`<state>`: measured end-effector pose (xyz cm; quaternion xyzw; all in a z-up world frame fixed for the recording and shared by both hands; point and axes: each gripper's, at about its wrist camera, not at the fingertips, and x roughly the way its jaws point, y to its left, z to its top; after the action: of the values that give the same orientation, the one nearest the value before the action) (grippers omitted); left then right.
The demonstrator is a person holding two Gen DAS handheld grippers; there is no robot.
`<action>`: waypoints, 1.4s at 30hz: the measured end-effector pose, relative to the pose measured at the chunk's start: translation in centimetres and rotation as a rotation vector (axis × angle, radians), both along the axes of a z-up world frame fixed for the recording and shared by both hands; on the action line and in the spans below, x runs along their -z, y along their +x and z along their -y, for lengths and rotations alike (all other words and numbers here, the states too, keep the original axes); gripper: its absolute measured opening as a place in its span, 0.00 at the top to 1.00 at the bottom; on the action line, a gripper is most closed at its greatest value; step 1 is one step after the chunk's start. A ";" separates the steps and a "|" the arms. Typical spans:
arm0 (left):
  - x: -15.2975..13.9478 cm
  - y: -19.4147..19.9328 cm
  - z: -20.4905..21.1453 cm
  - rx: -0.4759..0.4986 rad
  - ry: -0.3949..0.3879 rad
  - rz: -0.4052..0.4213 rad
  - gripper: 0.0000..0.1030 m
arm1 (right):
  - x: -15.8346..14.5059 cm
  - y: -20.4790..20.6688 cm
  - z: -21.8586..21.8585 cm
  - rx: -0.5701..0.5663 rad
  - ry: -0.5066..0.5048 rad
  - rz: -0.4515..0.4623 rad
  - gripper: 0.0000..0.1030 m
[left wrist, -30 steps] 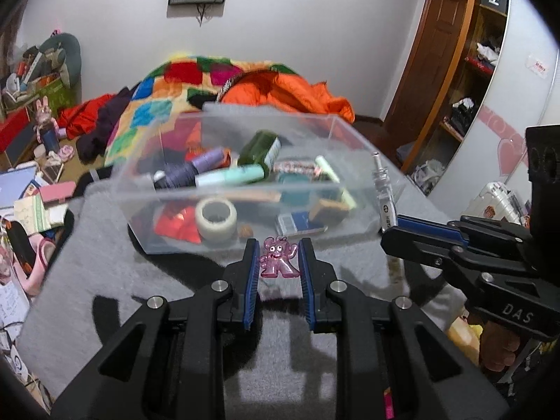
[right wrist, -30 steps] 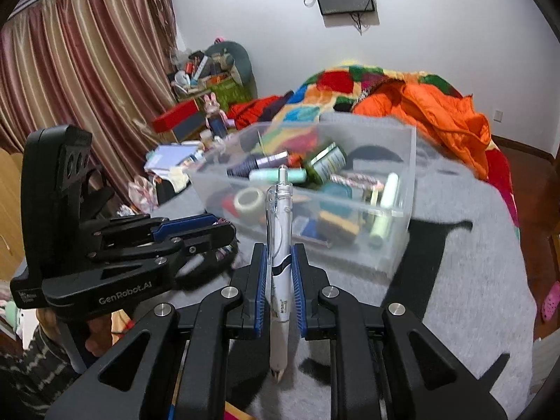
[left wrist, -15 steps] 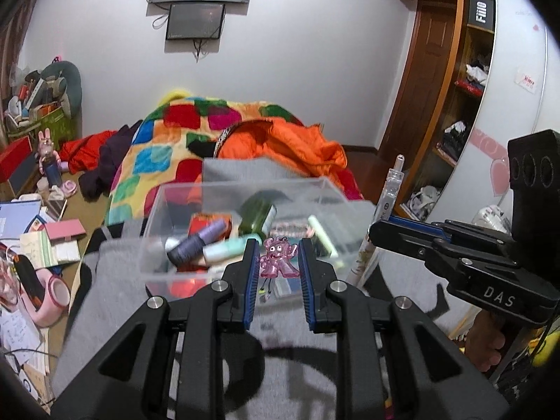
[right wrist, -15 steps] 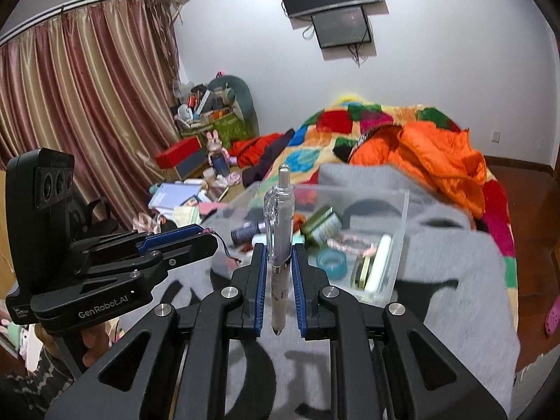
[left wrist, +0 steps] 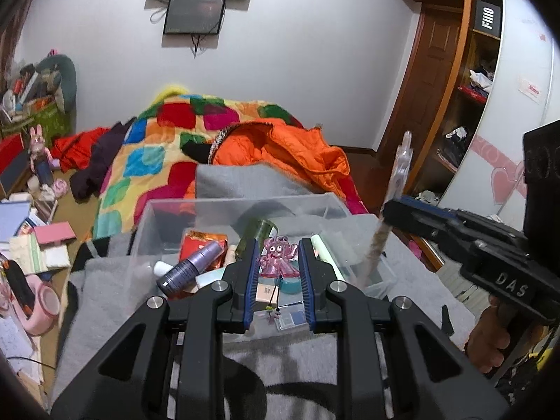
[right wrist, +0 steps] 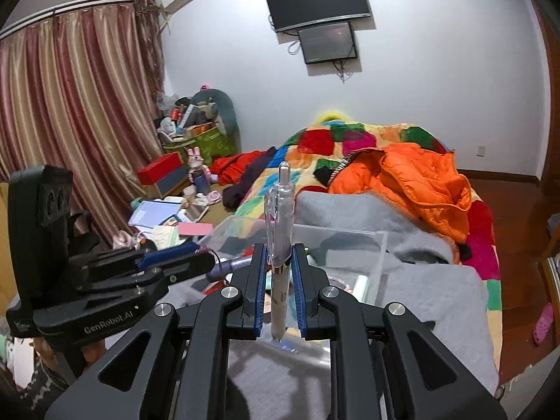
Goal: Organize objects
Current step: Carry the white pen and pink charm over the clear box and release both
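Pink figurine point(left wrist: 278, 258) at frame center, pinched by left gripper point(left wrist: 278, 262) above the clear bin point(left wrist: 241, 206). Pen point(right wrist: 280, 245) upright, center frame, clamped by right gripper point(right wrist: 279, 280) over the same bin on grey blanket point(right wrist: 437, 290).

Pink figurine point(left wrist: 279, 257) and upright pen point(right wrist: 281, 245) held above the filled clear bin point(left wrist: 241, 206).

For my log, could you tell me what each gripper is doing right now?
Left gripper: closed on the pink figurine.
Right gripper: closed on the pen.
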<state>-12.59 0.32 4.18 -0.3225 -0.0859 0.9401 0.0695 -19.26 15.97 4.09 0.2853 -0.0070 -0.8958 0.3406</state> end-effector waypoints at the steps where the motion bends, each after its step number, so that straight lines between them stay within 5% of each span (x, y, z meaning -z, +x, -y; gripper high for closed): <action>1: 0.3 -0.3 0.1 -0.003 0.001 0.008 0.79 | 0.0 -0.3 -0.1 0.010 0.002 -0.001 0.88; 11: 3.4 -2.7 0.4 -0.005 0.010 0.079 0.79 | -0.3 -2.1 -0.2 0.066 0.009 -0.018 0.88; 19: 4.8 -3.2 0.0 0.017 0.007 0.117 0.79 | 2.9 -2.4 2.1 0.072 0.162 -0.005 0.87; 32: 4.1 -1.7 0.6 0.003 0.029 0.096 0.71 | 5.0 -2.0 3.8 -0.013 0.205 0.038 0.87; 42: 2.8 -0.2 0.9 -0.014 0.012 0.061 0.68 | 4.6 -1.2 2.7 -0.010 0.172 0.054 0.77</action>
<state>-12.78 -0.55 1.34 -0.3501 -0.0957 0.9297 0.0624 -20.51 13.28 -0.47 0.3377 0.0622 -0.8833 0.3191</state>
